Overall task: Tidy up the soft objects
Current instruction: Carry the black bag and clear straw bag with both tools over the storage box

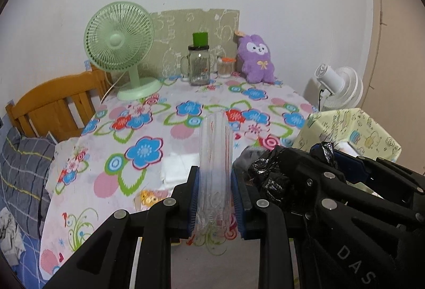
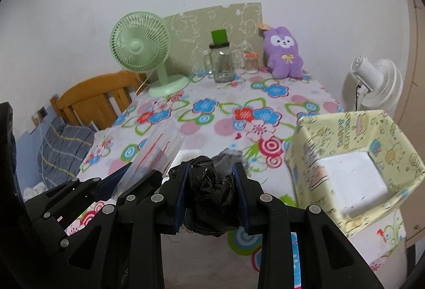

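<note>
"DAS" — white letters, right gripper body

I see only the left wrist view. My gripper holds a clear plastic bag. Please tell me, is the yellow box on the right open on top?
Observer: Yes. In the right wrist view the yellow box is open, with a white bottom showing inside.
Operator: What does the right gripper hold?
Observer: The right gripper is shut on a crumpled black plastic bag, held between both blue pads.
Operator: Where is the left gripper from there?
Observer: The left gripper sits just left of the right one, its clear plastic bag tilting rightward.
</note>
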The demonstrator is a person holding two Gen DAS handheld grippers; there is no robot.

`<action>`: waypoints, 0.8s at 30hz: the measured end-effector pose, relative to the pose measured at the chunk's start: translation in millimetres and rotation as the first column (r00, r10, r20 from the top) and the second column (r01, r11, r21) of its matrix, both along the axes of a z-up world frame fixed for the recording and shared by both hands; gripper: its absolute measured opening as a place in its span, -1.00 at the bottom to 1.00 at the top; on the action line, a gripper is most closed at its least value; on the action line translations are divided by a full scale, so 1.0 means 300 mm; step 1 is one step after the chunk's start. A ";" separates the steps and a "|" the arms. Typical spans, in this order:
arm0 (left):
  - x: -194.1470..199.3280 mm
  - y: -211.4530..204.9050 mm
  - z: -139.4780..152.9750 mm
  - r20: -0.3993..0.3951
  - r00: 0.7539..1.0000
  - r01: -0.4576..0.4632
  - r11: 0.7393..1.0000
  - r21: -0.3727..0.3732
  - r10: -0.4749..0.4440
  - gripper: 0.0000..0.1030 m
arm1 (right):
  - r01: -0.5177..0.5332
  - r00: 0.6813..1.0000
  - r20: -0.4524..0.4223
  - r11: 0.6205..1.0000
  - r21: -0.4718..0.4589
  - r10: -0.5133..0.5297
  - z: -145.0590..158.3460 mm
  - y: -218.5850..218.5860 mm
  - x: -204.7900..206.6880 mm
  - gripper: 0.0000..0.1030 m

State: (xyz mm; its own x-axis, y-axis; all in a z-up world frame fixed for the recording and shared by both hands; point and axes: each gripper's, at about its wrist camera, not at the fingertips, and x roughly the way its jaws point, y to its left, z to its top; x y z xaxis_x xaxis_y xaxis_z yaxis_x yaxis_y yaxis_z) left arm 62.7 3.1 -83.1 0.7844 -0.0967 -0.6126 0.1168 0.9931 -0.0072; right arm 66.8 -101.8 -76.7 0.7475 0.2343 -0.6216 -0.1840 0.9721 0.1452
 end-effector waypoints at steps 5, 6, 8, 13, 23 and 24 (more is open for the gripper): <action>0.004 -0.023 0.040 0.026 1.000 0.009 1.000 -0.009 -0.009 -0.57 | 0.019 1.000 0.025 1.000 -0.004 -0.019 0.042 -0.024 0.003 -0.31; 0.004 -0.026 0.046 0.031 0.999 0.008 1.000 -0.010 -0.008 -0.57 | 0.022 0.999 0.030 1.000 -0.005 -0.022 0.051 -0.030 0.003 -0.31; 0.005 -0.033 0.059 0.040 0.999 0.009 1.000 -0.015 -0.009 -0.57 | 0.030 0.999 0.040 0.999 -0.010 -0.030 0.066 -0.040 0.004 -0.31; 0.010 -0.053 0.080 0.057 0.998 0.012 1.000 -0.020 -0.011 -0.56 | 0.040 0.998 0.055 0.999 -0.011 -0.040 0.095 -0.068 0.007 -0.31; 0.030 -0.133 0.117 0.082 0.996 0.037 0.999 -0.019 -0.036 -0.56 | 0.065 0.995 0.081 0.998 -0.012 -0.064 0.139 -0.153 0.020 -0.31; 0.034 -0.142 0.119 0.082 0.996 0.040 0.999 -0.019 -0.038 -0.56 | 0.068 0.994 0.081 0.998 -0.011 -0.067 0.141 -0.162 0.021 -0.31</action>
